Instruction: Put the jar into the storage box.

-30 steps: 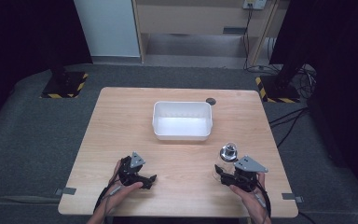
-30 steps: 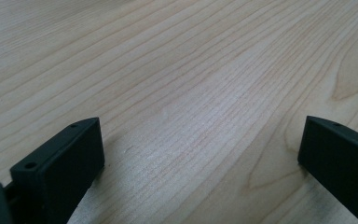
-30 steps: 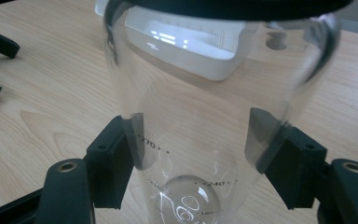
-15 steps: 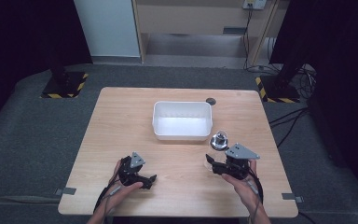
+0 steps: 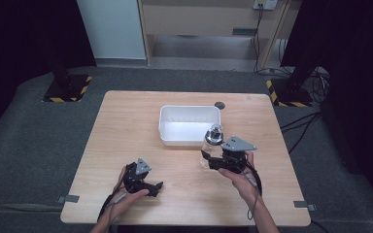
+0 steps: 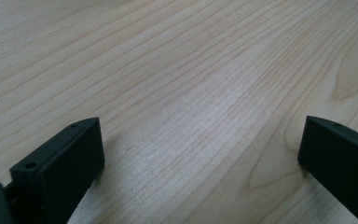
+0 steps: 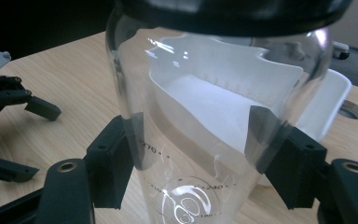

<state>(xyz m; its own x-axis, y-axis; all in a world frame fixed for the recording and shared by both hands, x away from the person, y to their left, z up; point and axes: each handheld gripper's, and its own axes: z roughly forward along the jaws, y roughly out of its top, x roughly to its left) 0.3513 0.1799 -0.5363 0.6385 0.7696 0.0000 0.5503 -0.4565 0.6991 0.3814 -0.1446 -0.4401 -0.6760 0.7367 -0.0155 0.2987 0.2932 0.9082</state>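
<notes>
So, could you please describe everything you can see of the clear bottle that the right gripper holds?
The clear bottle looks like transparent plastic or glass, with a dark cap on top and printed measuring marks low on its wall. It appears empty. It stands upright, clamped between the two black jaws of the right gripper, whose pads press its sides. In the high view it is beside the white tub, near its front right corner, over the wooden table.

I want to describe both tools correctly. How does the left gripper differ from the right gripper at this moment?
The left gripper is open with nothing between its jaws, while the right gripper is shut on a clear bottle. The left gripper lies low on the wooden table near the front edge; the right gripper is nearer the white tub. Both are black, each held in one hand.
</notes>
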